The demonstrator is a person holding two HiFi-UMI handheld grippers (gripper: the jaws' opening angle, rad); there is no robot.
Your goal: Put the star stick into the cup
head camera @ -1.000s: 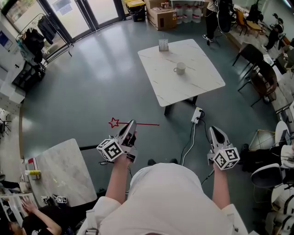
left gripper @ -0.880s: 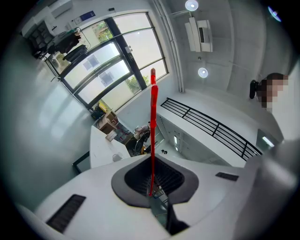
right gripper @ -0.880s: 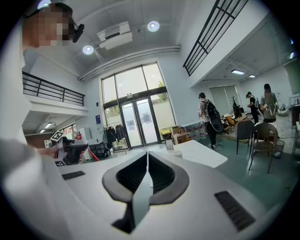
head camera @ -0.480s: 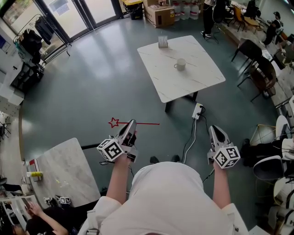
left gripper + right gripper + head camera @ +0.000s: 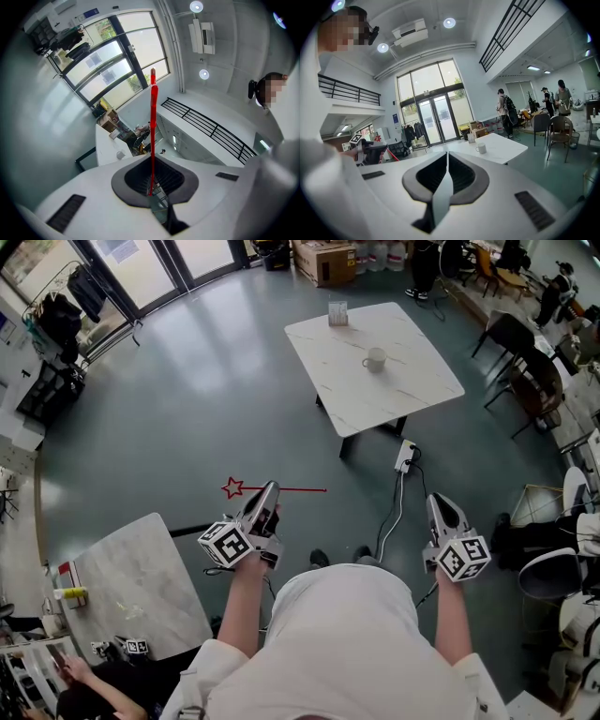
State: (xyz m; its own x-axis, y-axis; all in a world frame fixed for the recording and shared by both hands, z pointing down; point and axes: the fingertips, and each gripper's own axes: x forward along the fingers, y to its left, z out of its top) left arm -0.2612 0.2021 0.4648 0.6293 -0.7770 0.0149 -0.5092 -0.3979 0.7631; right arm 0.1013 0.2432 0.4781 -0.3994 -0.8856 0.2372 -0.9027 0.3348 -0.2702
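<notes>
Premises: large open-plan office or lab hall with the look of a lobby. Evidence: glazed entrance doors [image 5: 178, 263], grey-green floor [image 5: 187, 409], marble-topped bench [image 5: 412, 381], dark chairs [image 5: 511, 338], coat rack [image 5: 61, 320] by the glass, cardboard box [image 5: 323, 259], railed mezzanine [image 5: 211, 129], ceiling air unit [image 5: 202, 35], people standing [image 5: 505, 112] near far seating.

one star stick [image 5: 300, 490], one cup [image 5: 374, 359], two tables [image 5: 422, 381] [image 5: 141, 582]

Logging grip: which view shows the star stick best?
Head view: whole star stick, star and shaft, crosswise in the left gripper. Left gripper view shows one end beyond its jaws; right gripper view, a distant bit.
</notes>
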